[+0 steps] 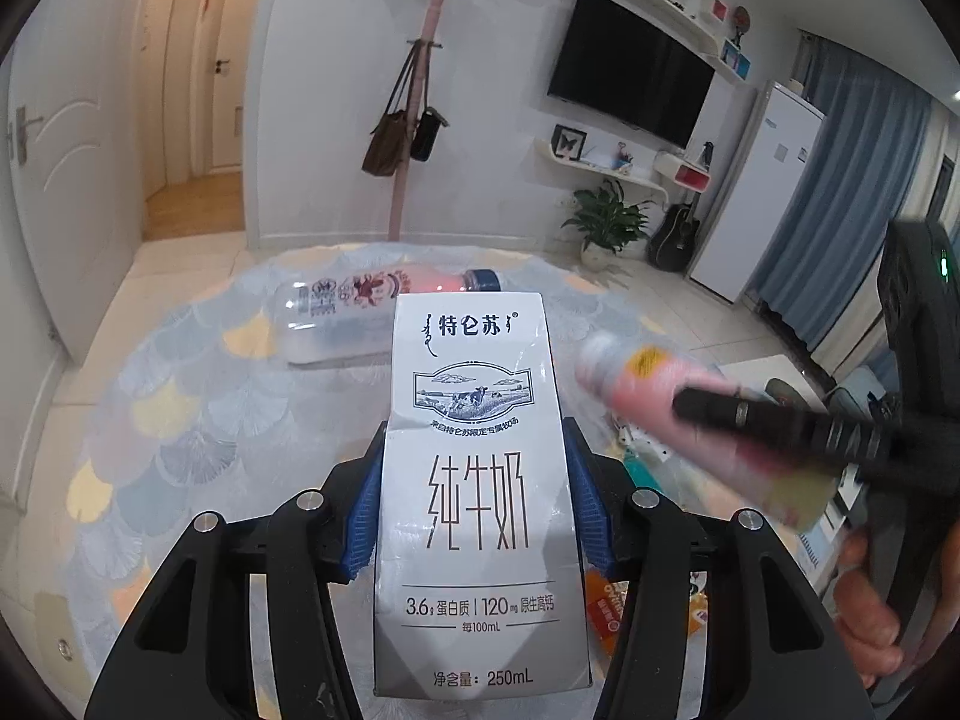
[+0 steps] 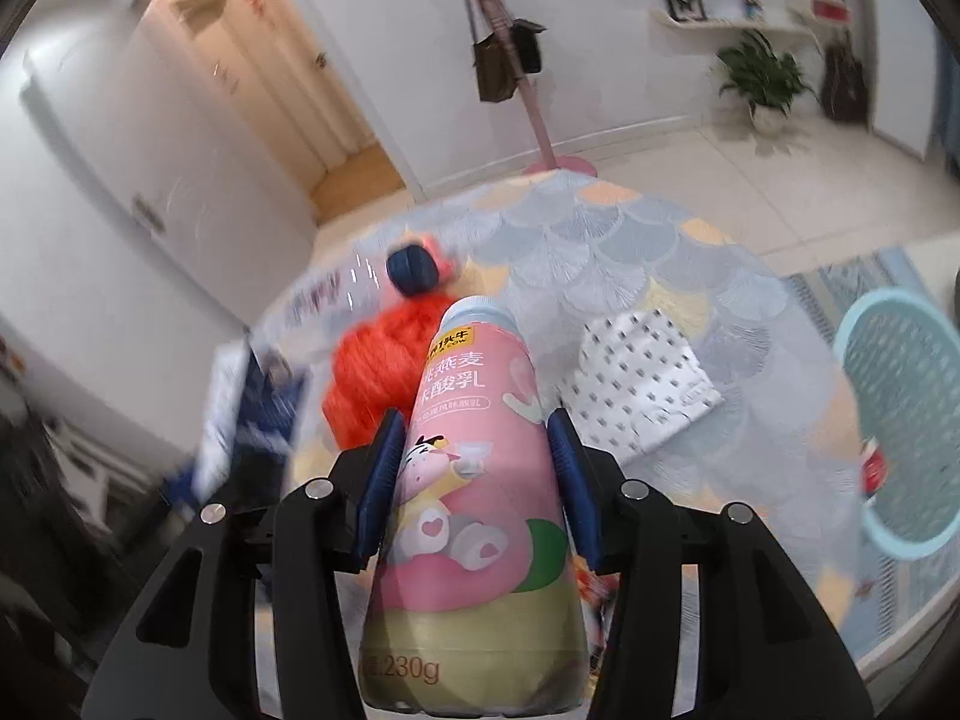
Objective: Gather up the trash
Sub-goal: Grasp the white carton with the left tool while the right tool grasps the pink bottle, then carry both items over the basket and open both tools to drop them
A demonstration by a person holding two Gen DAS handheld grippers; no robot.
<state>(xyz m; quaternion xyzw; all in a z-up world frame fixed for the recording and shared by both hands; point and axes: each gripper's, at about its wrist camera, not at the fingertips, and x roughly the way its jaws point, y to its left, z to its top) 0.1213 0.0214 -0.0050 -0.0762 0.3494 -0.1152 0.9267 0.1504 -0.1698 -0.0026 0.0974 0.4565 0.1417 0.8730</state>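
Note:
My left gripper [image 1: 474, 474] is shut on a white milk carton [image 1: 477, 480] and holds it above the table. My right gripper [image 2: 474, 462] is shut on a pink yogurt bottle [image 2: 474, 492]; the same bottle [image 1: 654, 384] shows blurred at the right of the left wrist view. A clear plastic bottle with a dark blue cap [image 1: 354, 312] lies on its side on the table beyond the carton. An orange crumpled bag [image 2: 378, 372] lies on the table behind the yogurt bottle.
The round table has a scale-patterned cloth [image 1: 180, 420]. A white dotted paper bag [image 2: 642, 384] lies to the right. A light blue basket [image 2: 906, 420] stands at the right edge. Orange wrappers [image 1: 612, 606] lie under the carton.

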